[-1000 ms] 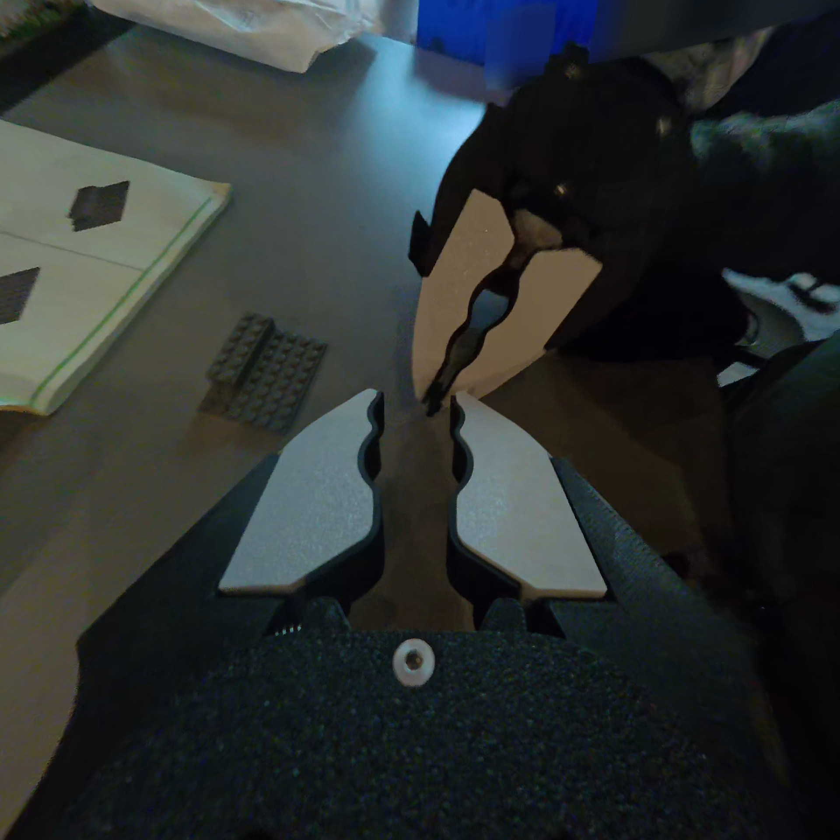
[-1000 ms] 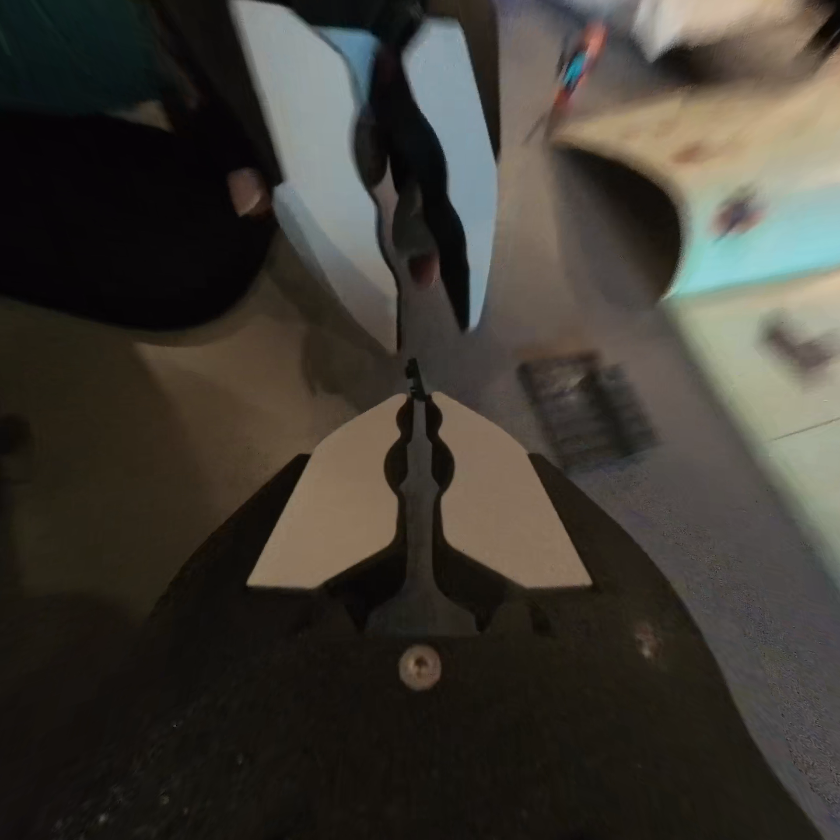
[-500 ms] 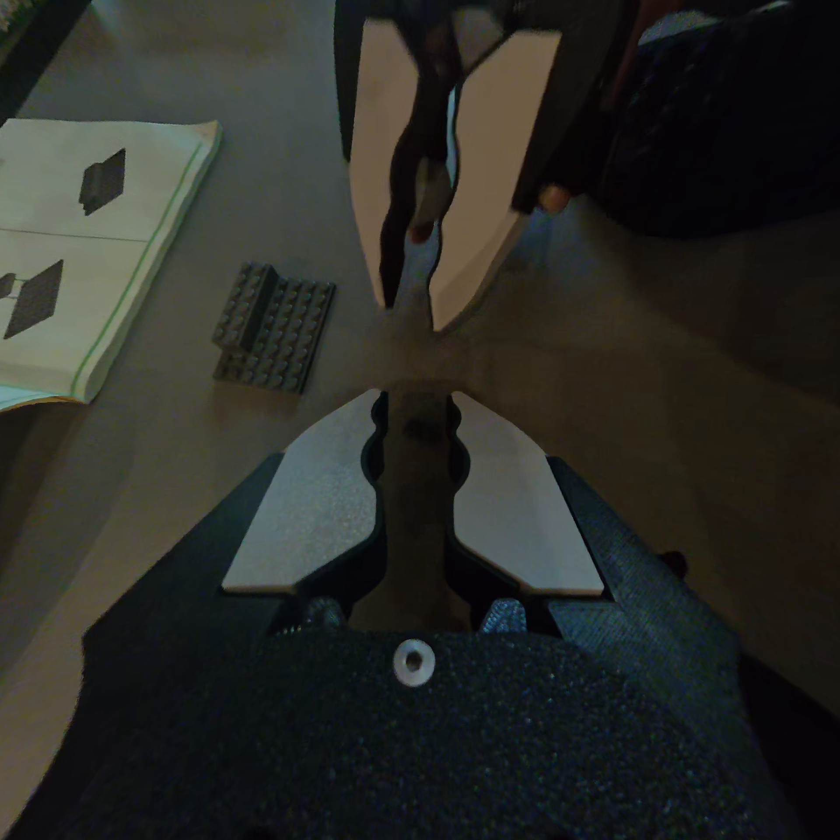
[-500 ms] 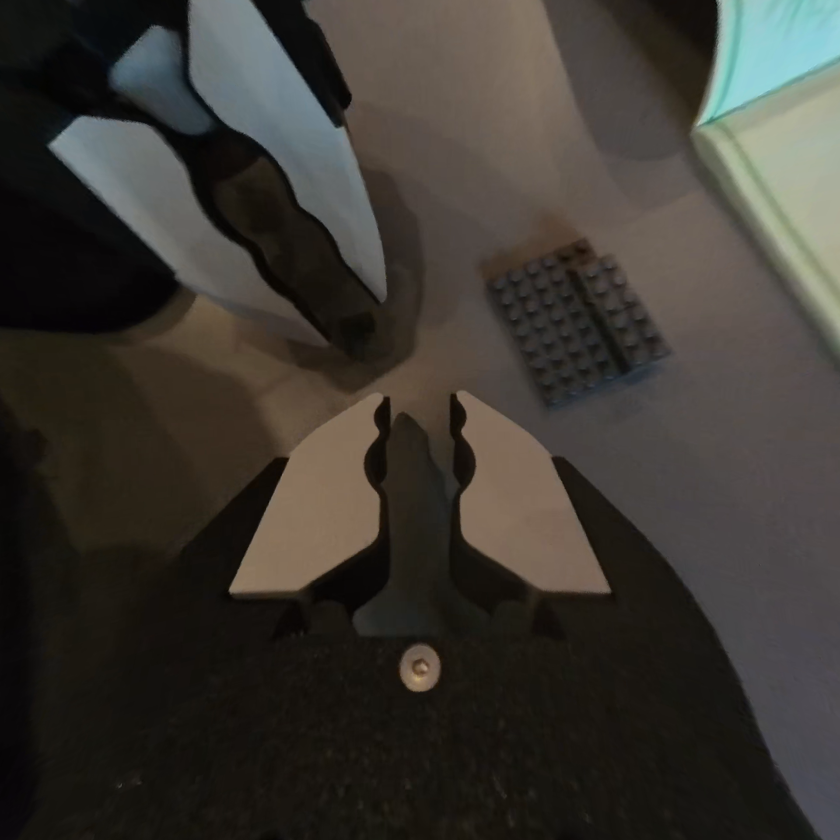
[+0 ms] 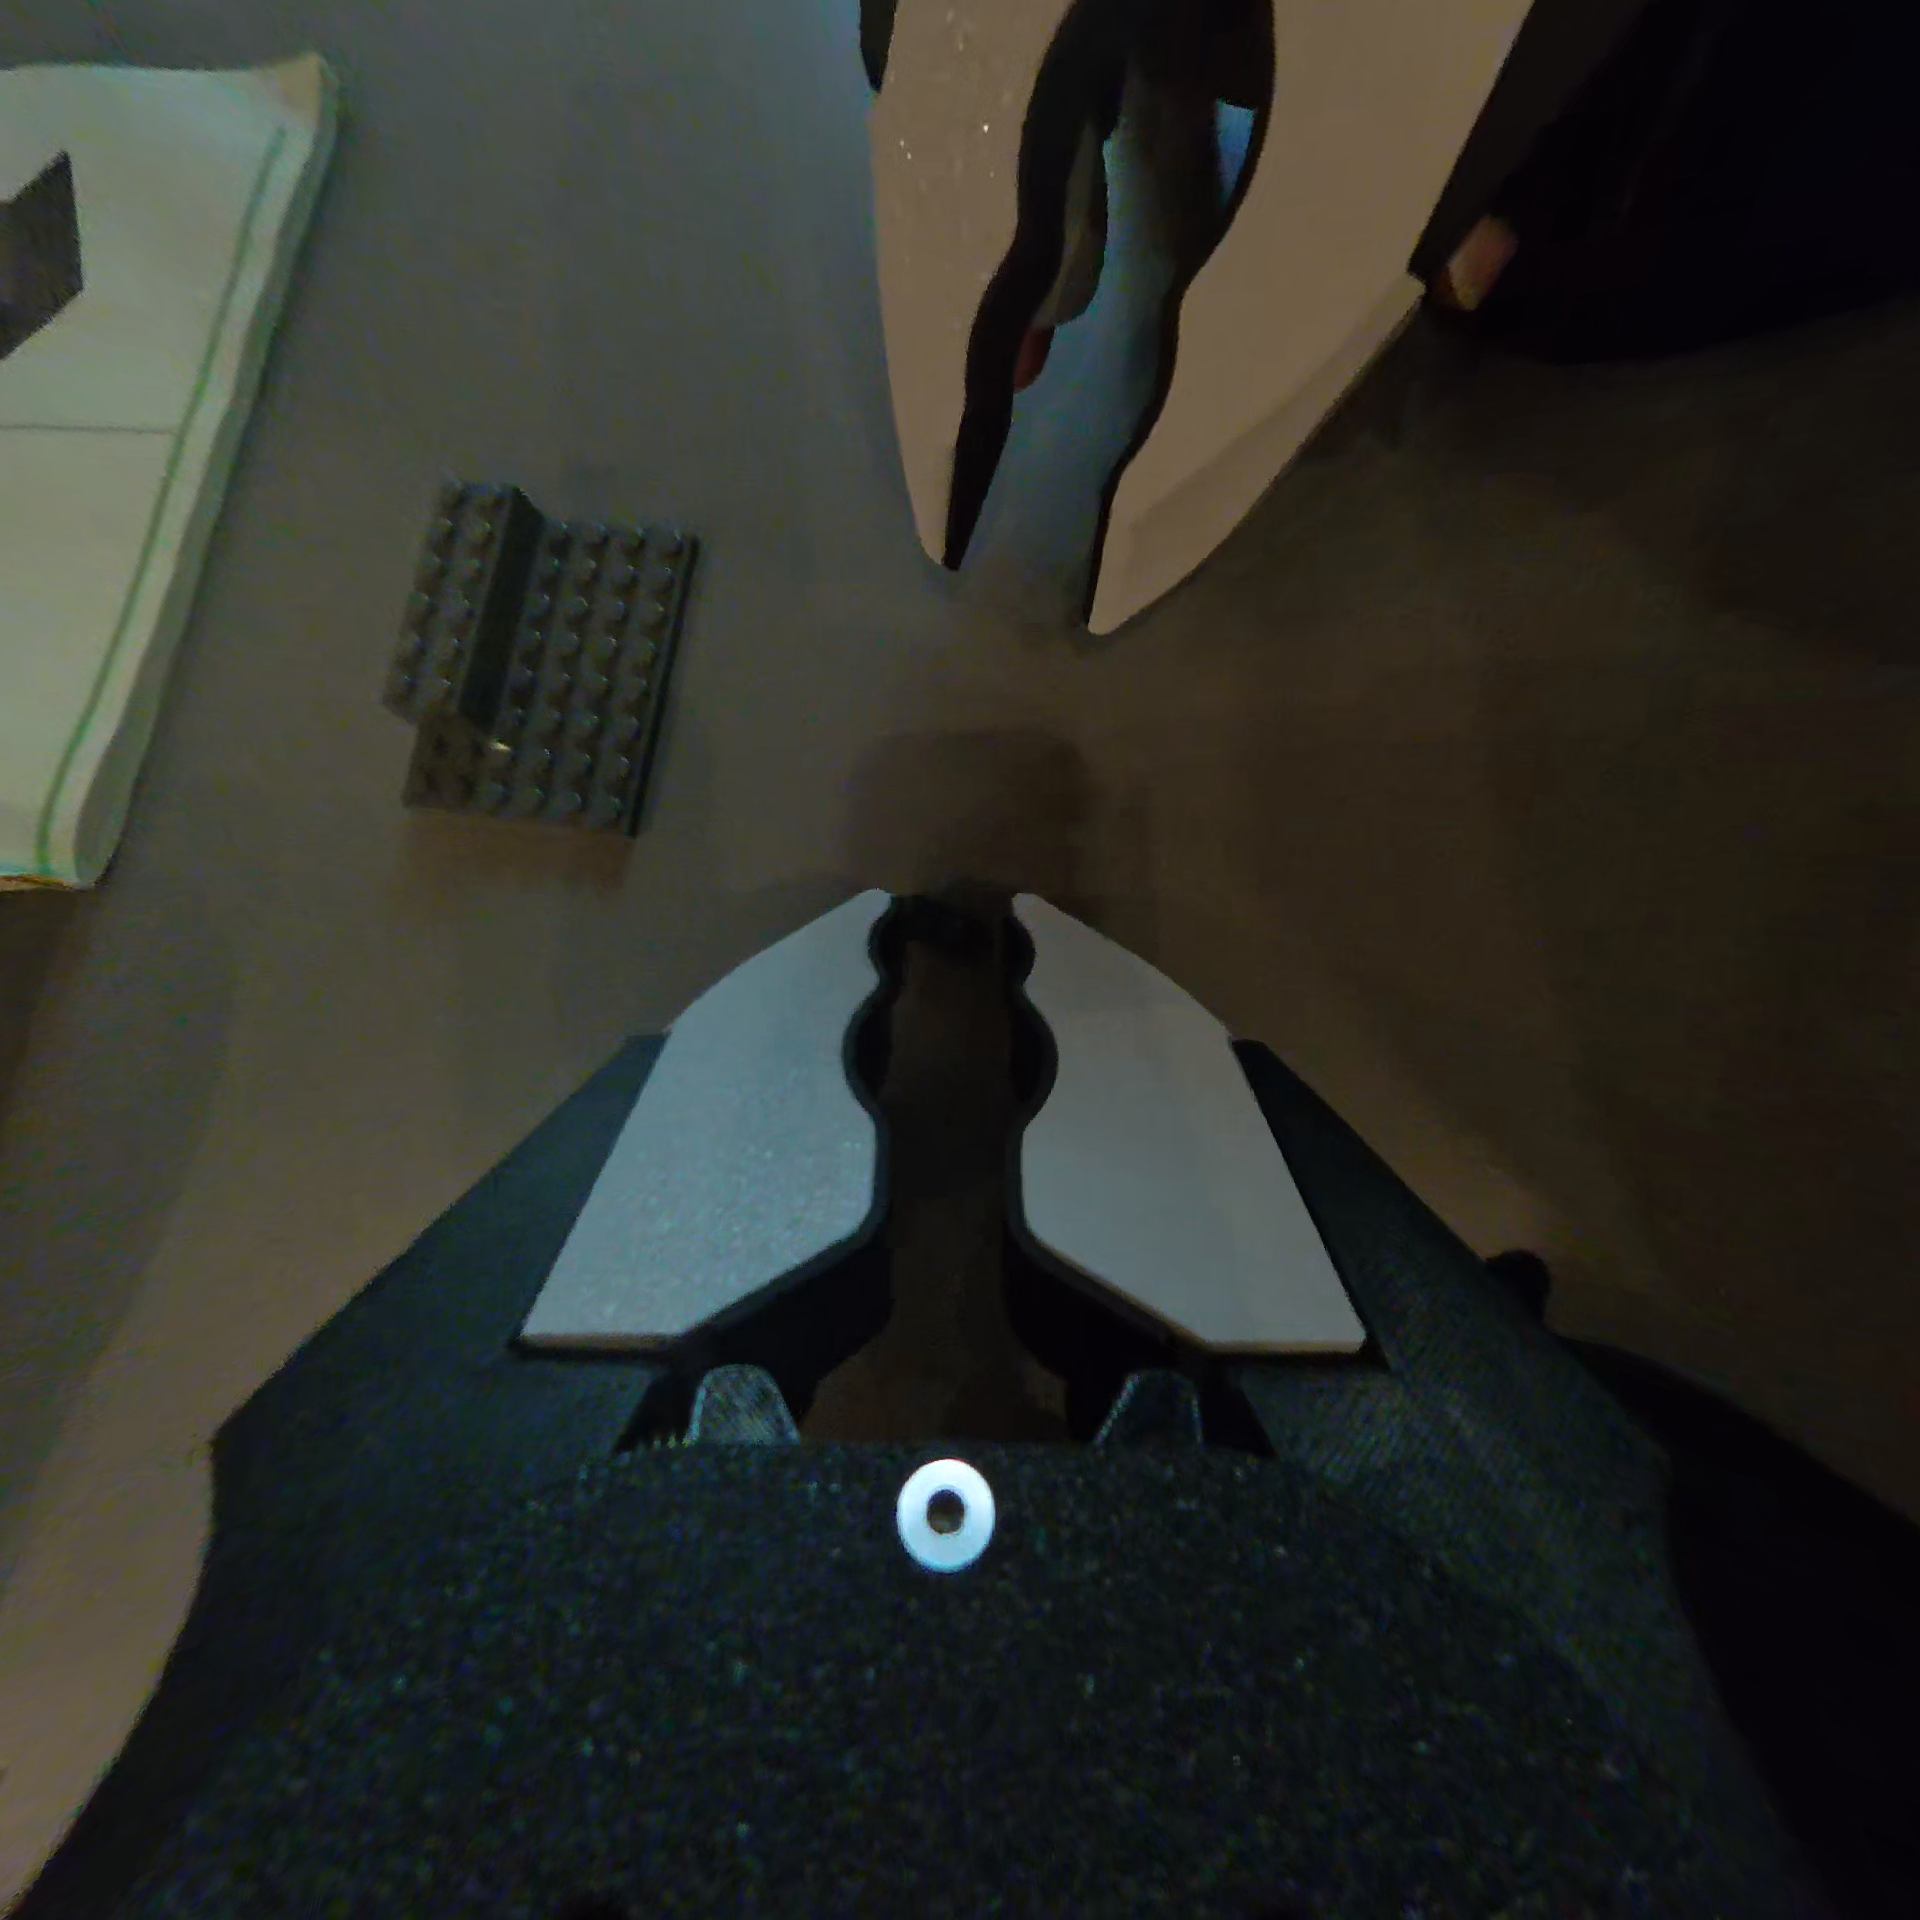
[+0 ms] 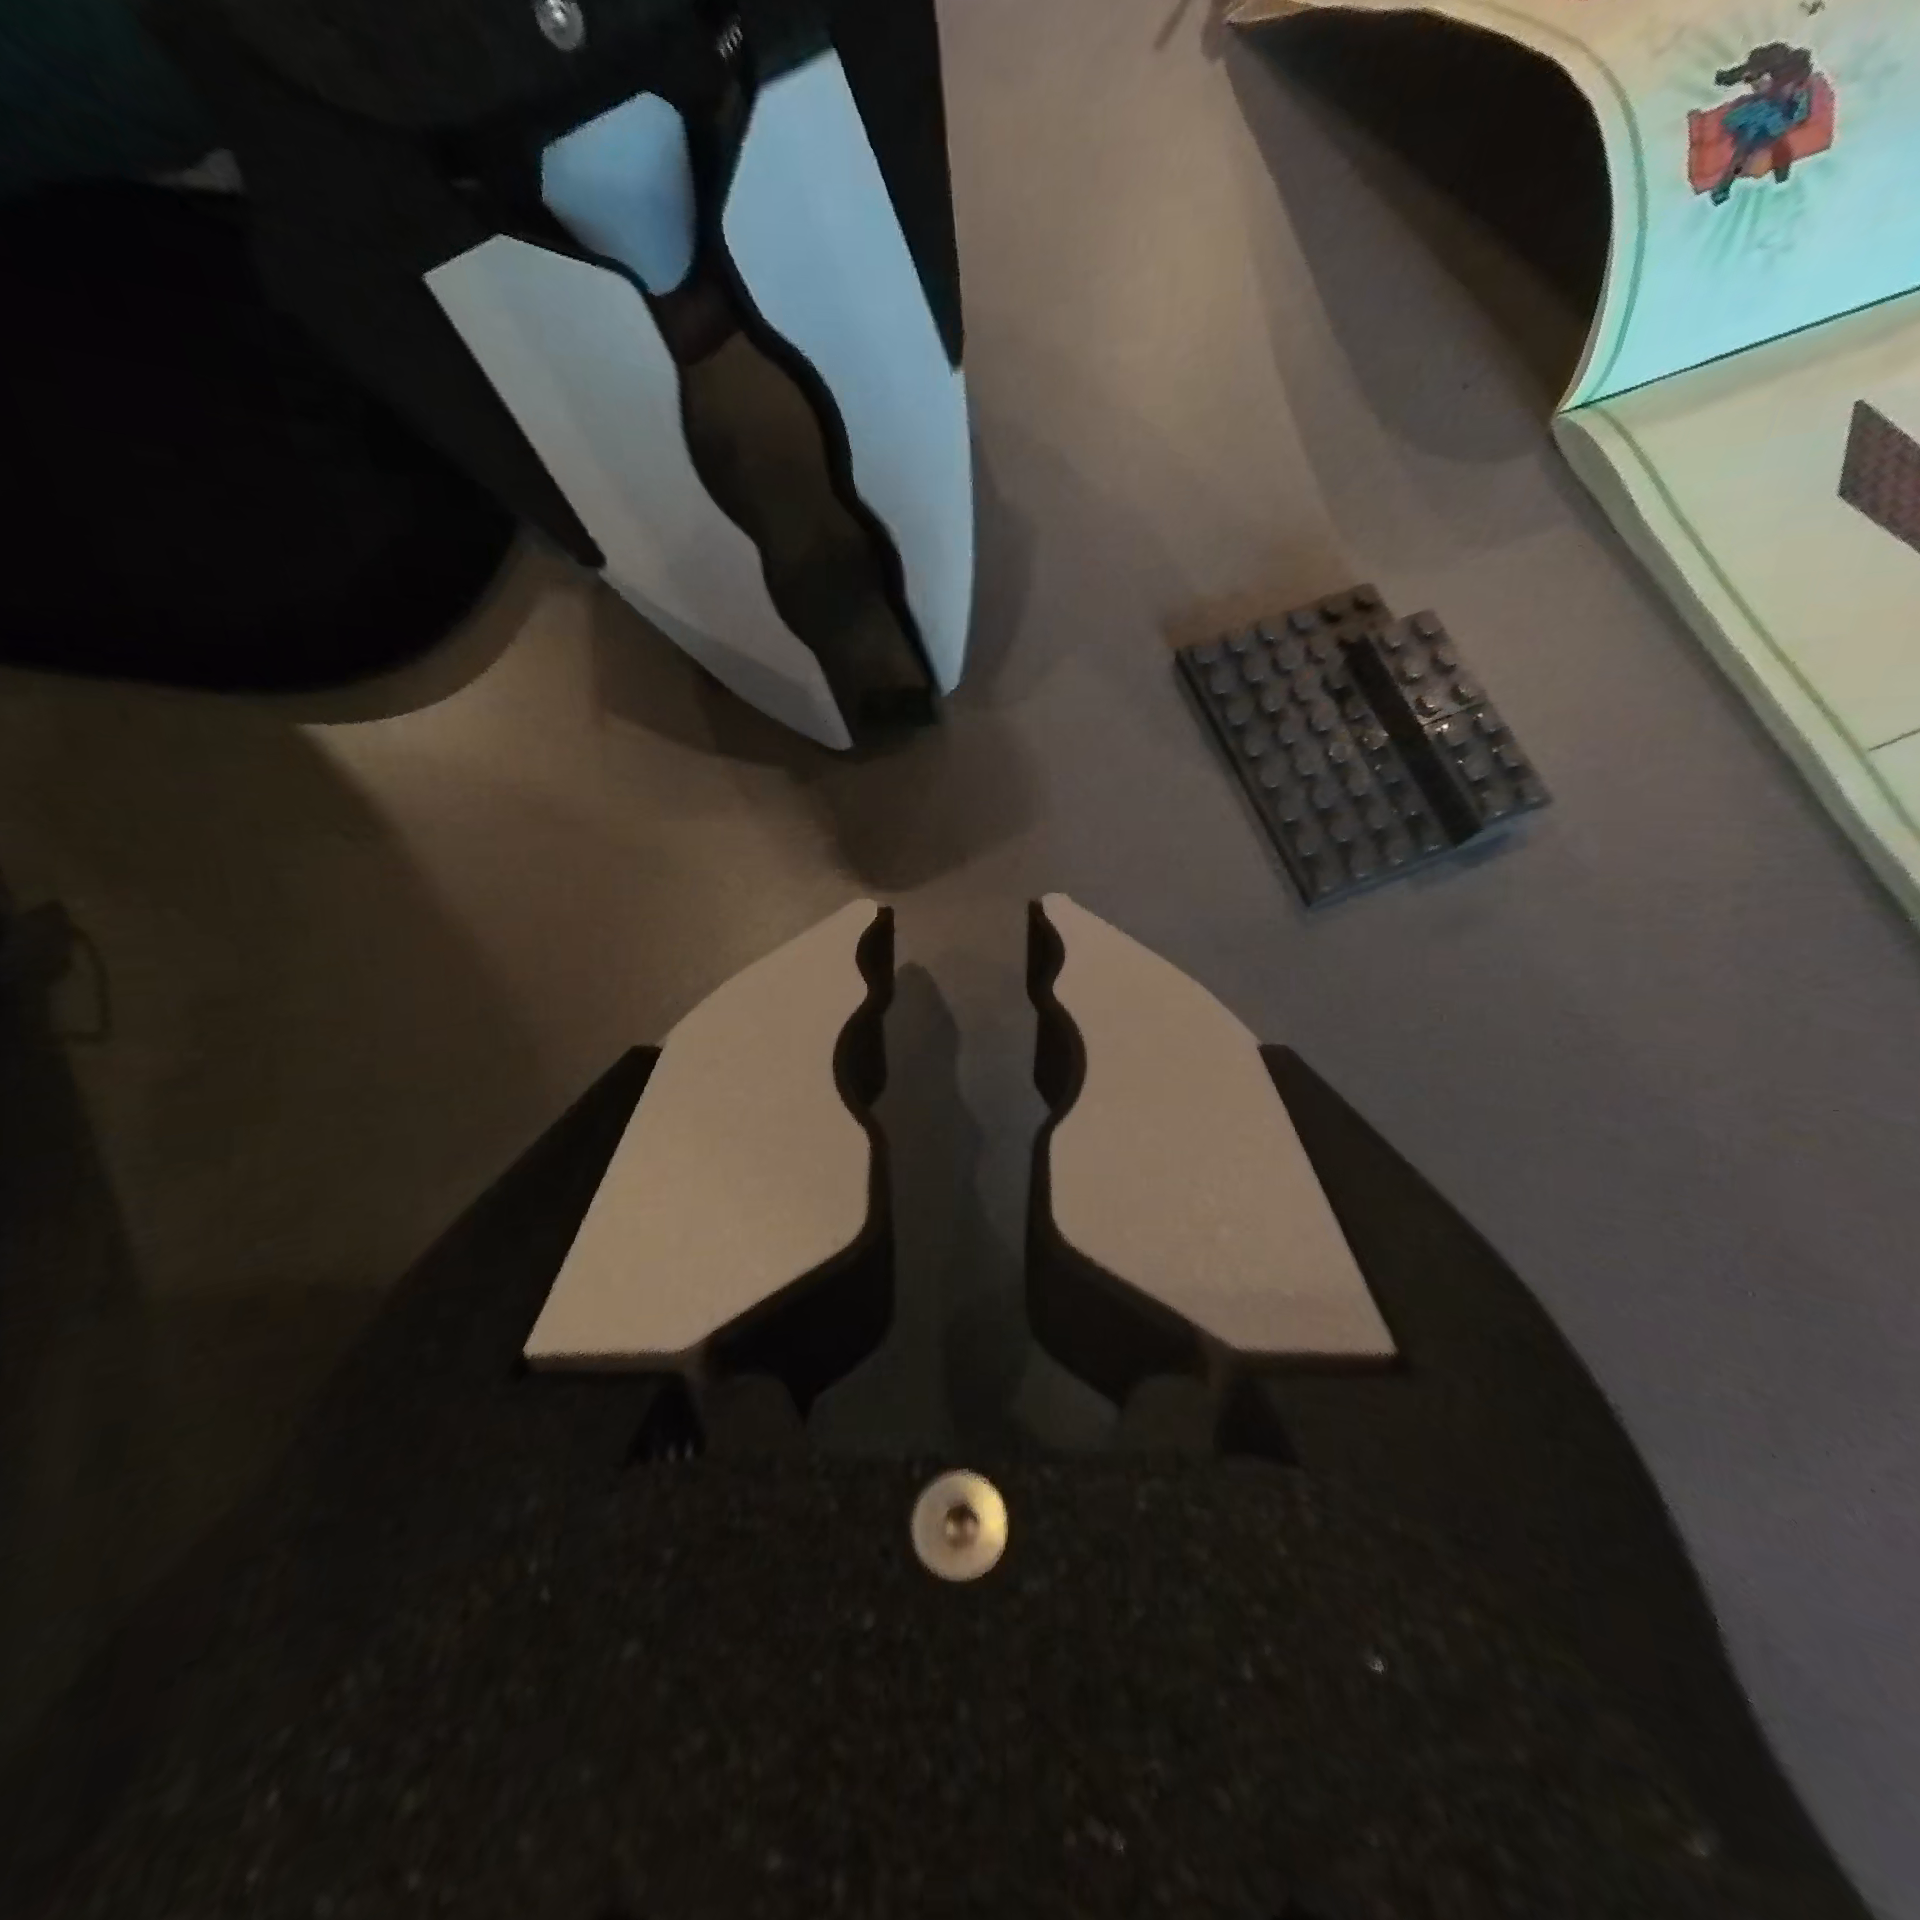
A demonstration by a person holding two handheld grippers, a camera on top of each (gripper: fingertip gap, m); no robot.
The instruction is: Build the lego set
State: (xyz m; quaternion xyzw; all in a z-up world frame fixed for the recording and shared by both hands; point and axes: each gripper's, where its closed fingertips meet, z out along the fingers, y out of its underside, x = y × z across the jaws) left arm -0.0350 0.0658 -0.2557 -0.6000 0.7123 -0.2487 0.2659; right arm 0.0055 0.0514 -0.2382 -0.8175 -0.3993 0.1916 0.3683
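Note:
A grey studded Lego plate [image 5: 540, 665] with a raised brick row along one edge lies flat on the brown table; it also shows in the right wrist view [image 6: 1351, 748]. My left gripper [image 5: 953, 904] points down at the table to the right of the plate, its jaws closed in on a small dark Lego piece [image 5: 951, 920] at the tips. The right wrist view shows this gripper [image 6: 894, 717] with the dark piece [image 6: 896, 704] between its tips. My right gripper [image 6: 958, 914] is open and empty, facing the left one a short way off; it also shows in the left wrist view [image 5: 1023, 592].
An open instruction booklet [image 5: 135, 468] lies beyond the plate, also in the right wrist view [image 6: 1766, 520]. A person's fingertip [image 5: 1481, 260] shows beside the right gripper. Dark cloth [image 6: 208, 416] lies behind the left gripper. The grey studded Lego plate [image 5: 540, 665] is about 8 centimetres from both grippers' fingertips. My right wrist view [image 6: 1340, 720] looks at it from another angle.
The right gripper opened, let go of the small dark piece and drew back. The left gripper came over the piece on the table and its jaws narrowed onto it.

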